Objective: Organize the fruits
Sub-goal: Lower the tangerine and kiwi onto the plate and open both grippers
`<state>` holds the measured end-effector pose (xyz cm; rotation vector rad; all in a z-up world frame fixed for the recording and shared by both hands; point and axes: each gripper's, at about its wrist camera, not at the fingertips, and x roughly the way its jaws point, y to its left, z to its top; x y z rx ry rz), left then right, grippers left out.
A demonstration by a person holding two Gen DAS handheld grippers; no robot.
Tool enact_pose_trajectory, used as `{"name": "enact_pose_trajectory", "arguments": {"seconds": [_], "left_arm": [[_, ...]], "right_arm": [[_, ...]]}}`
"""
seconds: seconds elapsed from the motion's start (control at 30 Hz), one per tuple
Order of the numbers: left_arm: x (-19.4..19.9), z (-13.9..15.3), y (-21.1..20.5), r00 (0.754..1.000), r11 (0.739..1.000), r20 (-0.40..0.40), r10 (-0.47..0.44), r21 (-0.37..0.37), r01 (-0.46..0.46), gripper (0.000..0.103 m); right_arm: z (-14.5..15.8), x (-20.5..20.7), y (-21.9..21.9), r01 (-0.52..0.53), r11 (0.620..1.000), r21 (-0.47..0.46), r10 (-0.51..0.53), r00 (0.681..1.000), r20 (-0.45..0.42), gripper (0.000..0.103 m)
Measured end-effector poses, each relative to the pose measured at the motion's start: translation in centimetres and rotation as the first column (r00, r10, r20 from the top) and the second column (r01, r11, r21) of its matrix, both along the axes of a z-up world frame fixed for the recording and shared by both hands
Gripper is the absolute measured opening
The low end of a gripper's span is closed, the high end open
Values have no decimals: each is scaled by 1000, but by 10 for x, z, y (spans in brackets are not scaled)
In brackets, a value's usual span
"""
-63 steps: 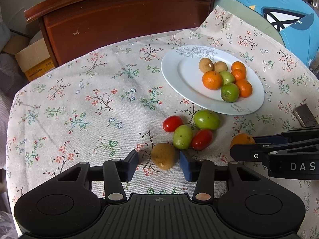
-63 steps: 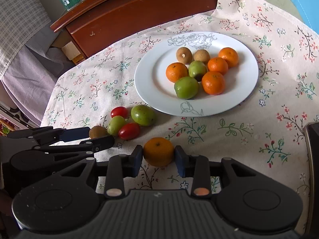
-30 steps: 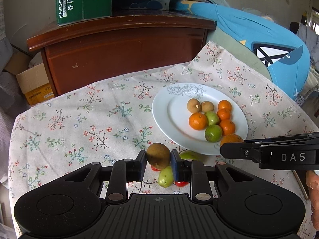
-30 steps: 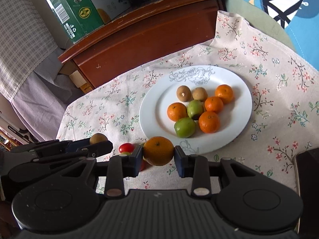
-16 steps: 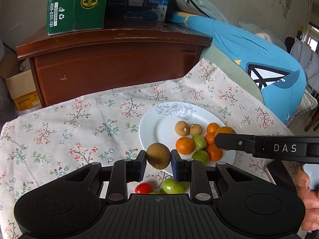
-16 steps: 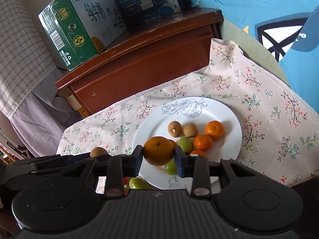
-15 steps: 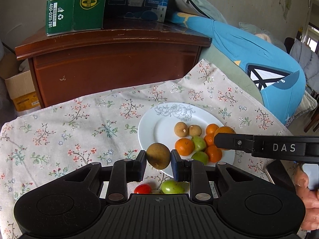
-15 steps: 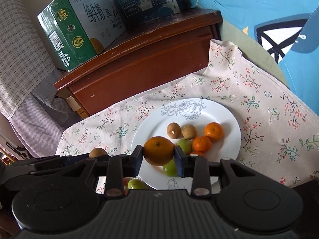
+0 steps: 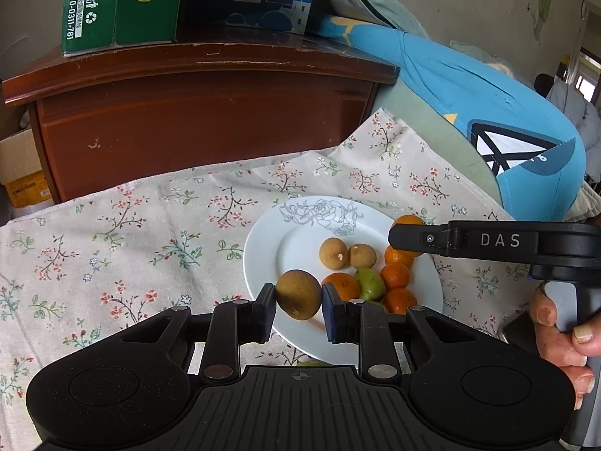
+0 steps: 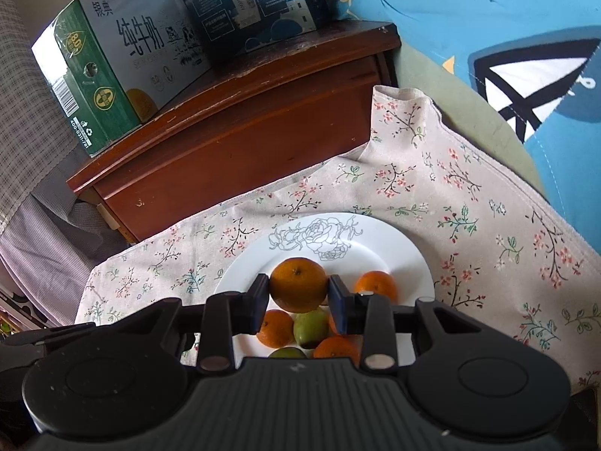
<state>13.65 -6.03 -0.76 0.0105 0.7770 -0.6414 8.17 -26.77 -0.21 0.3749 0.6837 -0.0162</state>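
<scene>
Once low over the cloth, left tongs (image 9: 298,302) gripping kiwi (image 9: 298,294) and right tongs (image 10: 299,298) gripping orange (image 10: 298,288) now hover above the plate (image 9: 274,236).

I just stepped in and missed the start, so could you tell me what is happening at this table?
A person is sorting fruit with a handheld gripper in each hand. The left gripper is shut on a brown kiwi-like fruit, and the right gripper is shut on an orange. Both hang over the white plate, which already holds several oranges, green fruits and two small brown fruits on the floral tablecloth.
</scene>
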Motion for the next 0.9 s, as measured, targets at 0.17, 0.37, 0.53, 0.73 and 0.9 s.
{"name": "enact_pose_trajectory", "arguments": {"seconds": [0.17, 0.37, 0.53, 0.73, 0.9], "left_arm": [[4, -7, -7, 1000, 1000, -12, -2, 3, 2, 24], [9, -14, -13, 1000, 1000, -21, -5, 2, 5, 24], [13, -18, -21, 1000, 1000, -24, -7, 1, 7, 24], [15, -23, -29, 1000, 1000, -28, -2, 1, 2, 26], [15, -17, -27, 1000, 1000, -25, 9, -11, -9, 27]], "right_arm": [[-3, 14, -5, 2, 1000, -21, -2, 1000, 10, 34], [-13, 31, -11, 5, 999, -37, -5, 1000, -3, 34], [-20, 40, -15, 11, 999, -41, -12, 1000, -16, 34], [-30, 48, -21, 30, 999, -27, -31, 999, -38, 36], [-31, 48, -24, 44, 999, -12, -45, 998, -35, 37]]}}
